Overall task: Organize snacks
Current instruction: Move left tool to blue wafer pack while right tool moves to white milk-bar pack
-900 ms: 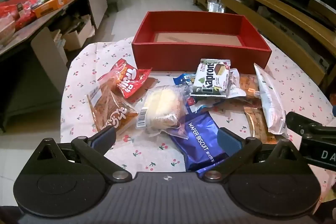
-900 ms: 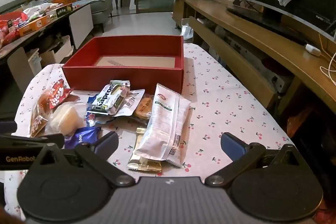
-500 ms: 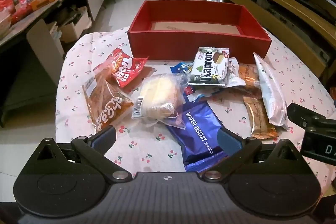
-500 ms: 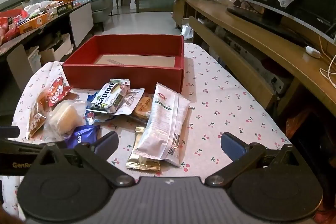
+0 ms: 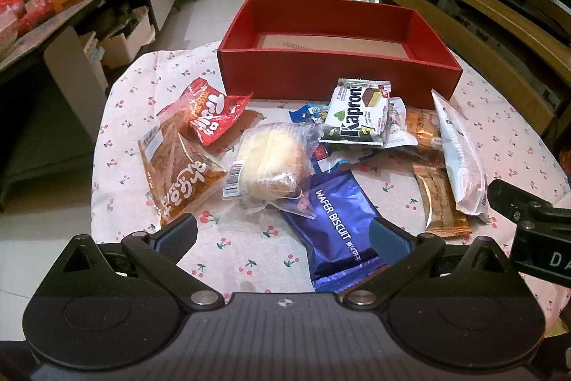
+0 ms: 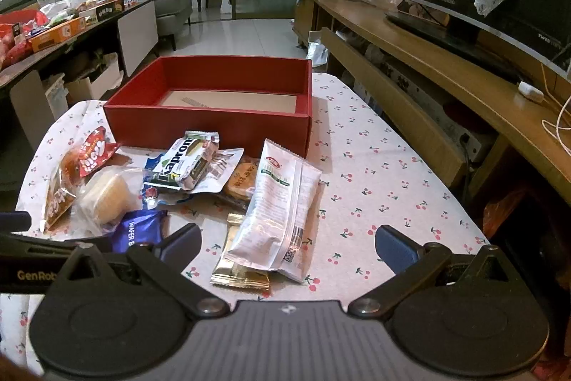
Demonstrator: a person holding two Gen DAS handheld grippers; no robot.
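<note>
Right now your left tongs hang wide open and empty, nearer than your right tongs to the blue wafer pack, which lies on the desk pointing from 5 toward 11 o'clock.

Open red box (snack pile in front)
</note>
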